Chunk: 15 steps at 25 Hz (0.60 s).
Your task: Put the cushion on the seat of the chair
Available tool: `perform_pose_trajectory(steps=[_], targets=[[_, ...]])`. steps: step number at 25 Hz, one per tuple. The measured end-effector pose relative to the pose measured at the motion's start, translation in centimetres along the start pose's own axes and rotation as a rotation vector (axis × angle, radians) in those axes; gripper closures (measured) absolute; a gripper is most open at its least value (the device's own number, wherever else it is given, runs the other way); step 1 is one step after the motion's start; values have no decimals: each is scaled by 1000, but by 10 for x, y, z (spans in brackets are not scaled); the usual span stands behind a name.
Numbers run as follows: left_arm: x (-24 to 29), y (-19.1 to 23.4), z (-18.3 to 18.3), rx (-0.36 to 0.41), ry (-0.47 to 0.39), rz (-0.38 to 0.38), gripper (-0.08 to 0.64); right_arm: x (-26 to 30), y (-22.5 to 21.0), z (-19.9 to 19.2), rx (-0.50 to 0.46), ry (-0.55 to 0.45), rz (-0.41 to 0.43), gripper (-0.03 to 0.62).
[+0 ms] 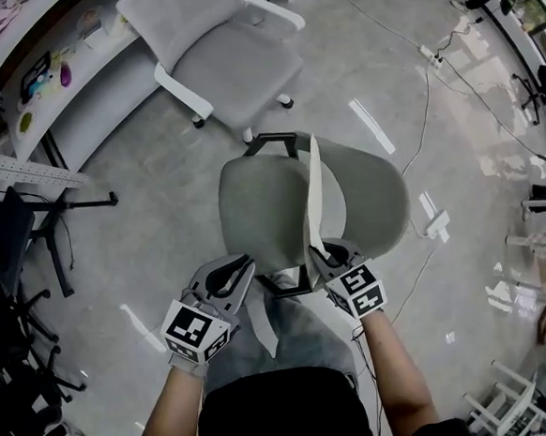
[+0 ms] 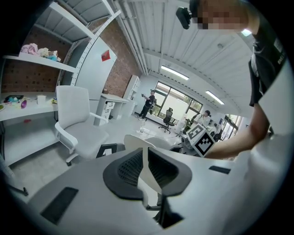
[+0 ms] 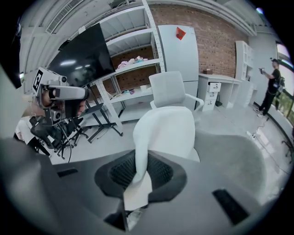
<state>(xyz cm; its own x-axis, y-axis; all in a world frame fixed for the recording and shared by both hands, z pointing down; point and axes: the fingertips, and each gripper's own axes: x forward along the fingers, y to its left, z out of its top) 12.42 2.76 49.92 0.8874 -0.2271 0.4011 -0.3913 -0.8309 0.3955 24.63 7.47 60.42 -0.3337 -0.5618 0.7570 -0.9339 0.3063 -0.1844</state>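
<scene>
The room is brightly and evenly lit by ceiling strip lights (image 2: 177,72) and by windows (image 2: 178,97) at the far end. Glare is thrown across the polished floor (image 1: 464,70). Both gripper views are strongly bent and darkened at the edges, and the cushion (image 3: 163,133) is slightly blurred close to the lens.

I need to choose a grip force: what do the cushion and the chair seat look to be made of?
Cushion: probably soft, matte whitish fabric over foam. Its edge folds and thins where it is pinched. Chair seat: matte grey, likely upholstery fabric or moulded plastic. It looks smooth with no sheen, and no weave can be made out.
</scene>
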Motion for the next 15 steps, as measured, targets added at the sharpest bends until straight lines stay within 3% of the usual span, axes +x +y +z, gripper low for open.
perform_pose_trajectory(steps=[7,15], targets=[[2,-1,-4,-14,8,-10,531,4,1,-8,69,11,4,528],[2,3,-10,-24,16,-3,531,14,-17,-8,20,57,-43,528]])
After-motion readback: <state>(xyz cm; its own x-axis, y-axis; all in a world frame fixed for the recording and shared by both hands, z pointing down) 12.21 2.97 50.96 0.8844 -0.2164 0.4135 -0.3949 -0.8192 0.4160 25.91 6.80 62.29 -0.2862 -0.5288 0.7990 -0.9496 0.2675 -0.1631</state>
